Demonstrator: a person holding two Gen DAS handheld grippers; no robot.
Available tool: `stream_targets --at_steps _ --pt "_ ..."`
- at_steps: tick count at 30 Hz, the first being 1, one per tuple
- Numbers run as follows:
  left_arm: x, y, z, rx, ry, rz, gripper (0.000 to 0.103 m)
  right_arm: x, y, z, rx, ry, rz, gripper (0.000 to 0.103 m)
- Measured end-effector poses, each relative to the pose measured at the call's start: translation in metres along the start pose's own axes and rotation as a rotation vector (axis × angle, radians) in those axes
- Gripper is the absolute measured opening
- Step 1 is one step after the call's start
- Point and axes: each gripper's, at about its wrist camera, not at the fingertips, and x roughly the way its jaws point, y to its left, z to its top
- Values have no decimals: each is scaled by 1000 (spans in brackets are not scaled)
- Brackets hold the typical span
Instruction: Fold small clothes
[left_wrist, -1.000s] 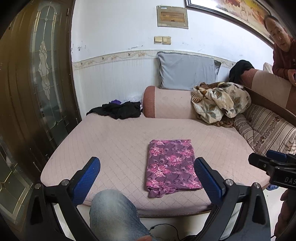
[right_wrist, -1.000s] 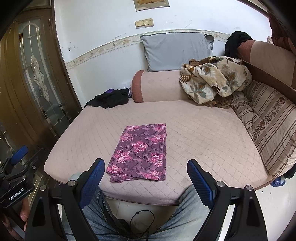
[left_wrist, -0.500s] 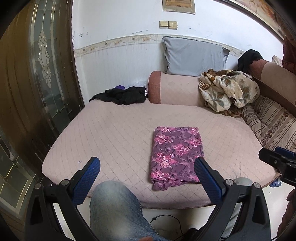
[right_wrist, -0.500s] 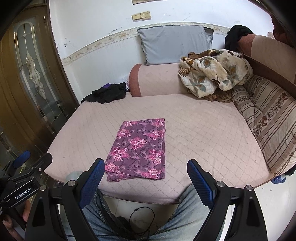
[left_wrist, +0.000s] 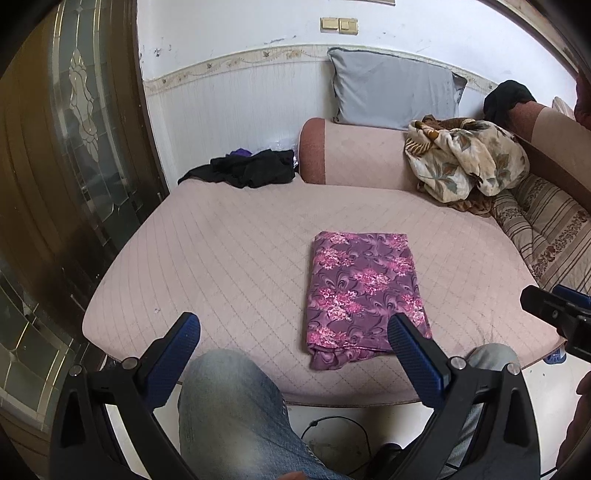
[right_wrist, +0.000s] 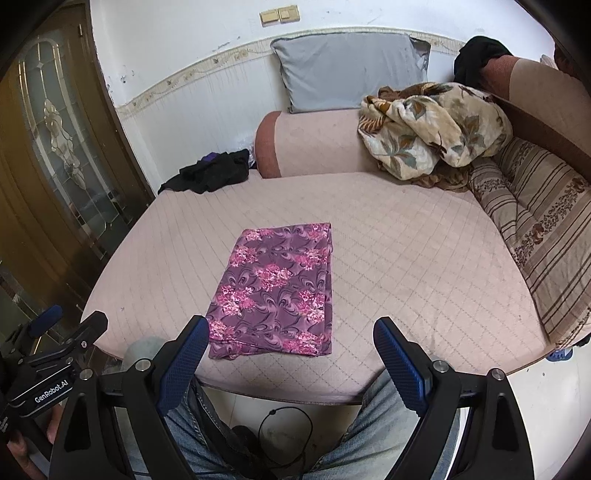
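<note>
Both grippers, left (left_wrist: 293, 328) and right (right_wrist: 290, 332), gape wide and empty; the cloth (right_wrist: 275, 290) lies folded lengthwise (neatly enough). Next likely: grab near corners, fold across.

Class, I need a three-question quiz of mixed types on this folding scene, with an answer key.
1. True or false: the left gripper is shut on the purple cloth.
2. What lies at the far left corner of the bed? A) black clothes B) a towel C) shoes
3. Fill in: both grippers are ____.

Key
1. False: its jaws are wide apart and off the cloth, as are the right gripper's.
2. A, the black clothes.
3. open
</note>
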Motion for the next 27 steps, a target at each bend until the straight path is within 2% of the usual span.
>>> stream_targets --at_steps 12,27 --pt "17 -9 2 18 39 3 101 19 -9 5 15 27 -1 93" --pt "24 -8 2 20 63 4 101 20 -10 6 11 27 0 93"
